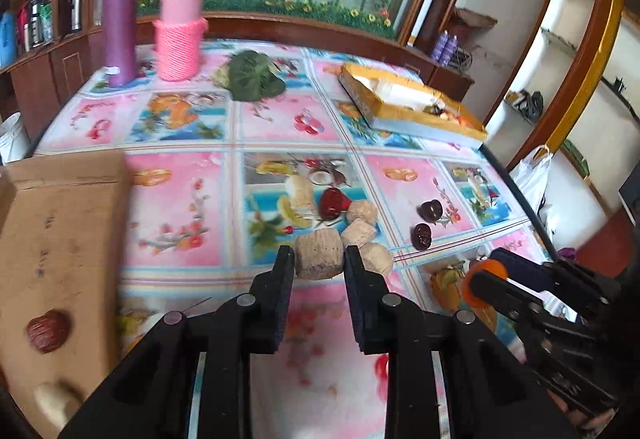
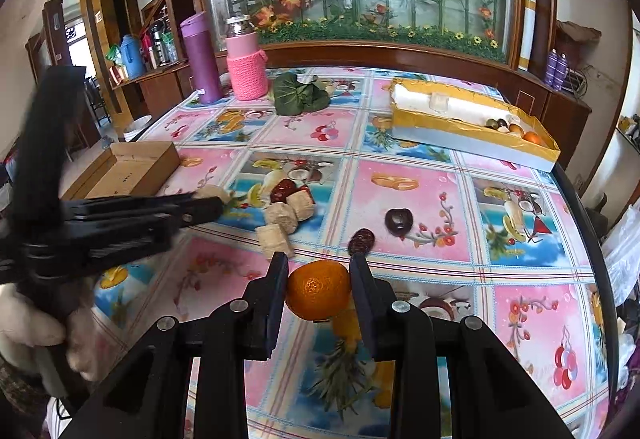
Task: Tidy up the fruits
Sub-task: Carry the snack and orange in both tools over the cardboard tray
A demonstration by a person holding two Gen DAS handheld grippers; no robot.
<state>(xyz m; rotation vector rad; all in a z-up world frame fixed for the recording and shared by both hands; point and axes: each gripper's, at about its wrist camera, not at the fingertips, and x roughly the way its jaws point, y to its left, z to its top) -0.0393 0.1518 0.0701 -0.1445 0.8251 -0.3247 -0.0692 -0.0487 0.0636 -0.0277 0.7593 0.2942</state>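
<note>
Two grippers: both loaded, one item each, over a table under a pink and blue fruit-print plastic cloth.
Left gripper: black fingers closed against the sides of a tan, rough-skinned barrel-shaped fruit; fruit sits between the fingertips.
Right gripper: black fingers clamped on a small round orange citrus fruit, one finger on each side.
Left gripper seen from right wrist: enters from the left edge, blurred; its tip lies near the tan cluster.
Tan cluster: three more tan barrel-shaped fruits lie on the cloth just beyond the left gripper's tips, touching or nearly touching one another.
Red fruit: glossy dark red fruit just behind the tan cluster, touching it.
Dark fruits: dark maroon hollow-centred fruit and a wrinkled dark red date-like fruit lie apart from the cluster, to its right, near each other.
Brown box: shallow brown cardboard box on the left side of the table; holds one wrinkled red date-like fruit and a pale item at the near edge, too blurred to identify.
Yellow box: long yellow-edged white-lined tray box at far right; several small fruits sit at its right end, one orange.
Far edge: tall purple flask, pink bottle in a pink knitted sleeve, bundle of dark green leaves.
</note>
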